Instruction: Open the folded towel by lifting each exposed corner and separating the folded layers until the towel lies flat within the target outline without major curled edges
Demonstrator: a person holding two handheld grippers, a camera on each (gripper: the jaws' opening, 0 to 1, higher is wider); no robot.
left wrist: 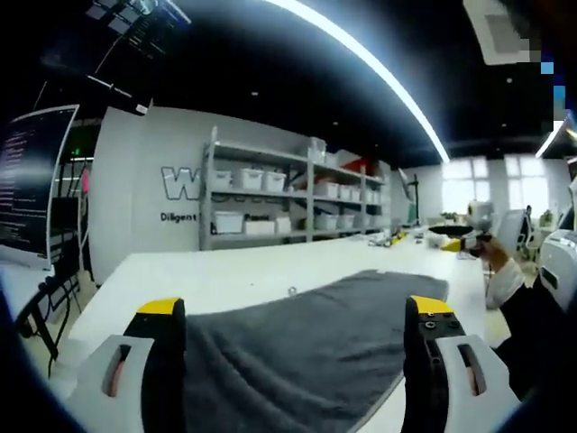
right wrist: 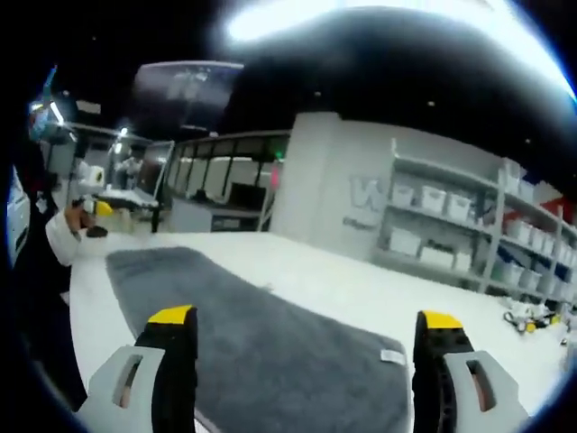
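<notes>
Left claw [left wrist: 295, 316]: hovering released above the towel, grasping nothing.
Right claw [right wrist: 306, 329]: likewise gaping, empty.
Grey towel [right wrist: 270, 352]: lying spread on the white tabletop [left wrist: 243, 271].
Handling: looking soft, limp, light; pinching a corner near the white tag [right wrist: 392, 357] seems best.

A long ceiling light strip [left wrist: 361, 63] arcs across the left gripper view, bent by the fisheye lens, and daylight burns white through the windows [left wrist: 496, 185] at far right. In the right gripper view an overhead light [right wrist: 361, 18] flares into a soft glare. The white counter [right wrist: 325, 280] reads bright. This view is softer and blurrier throughout, and straight lines bow near both edges.
</notes>
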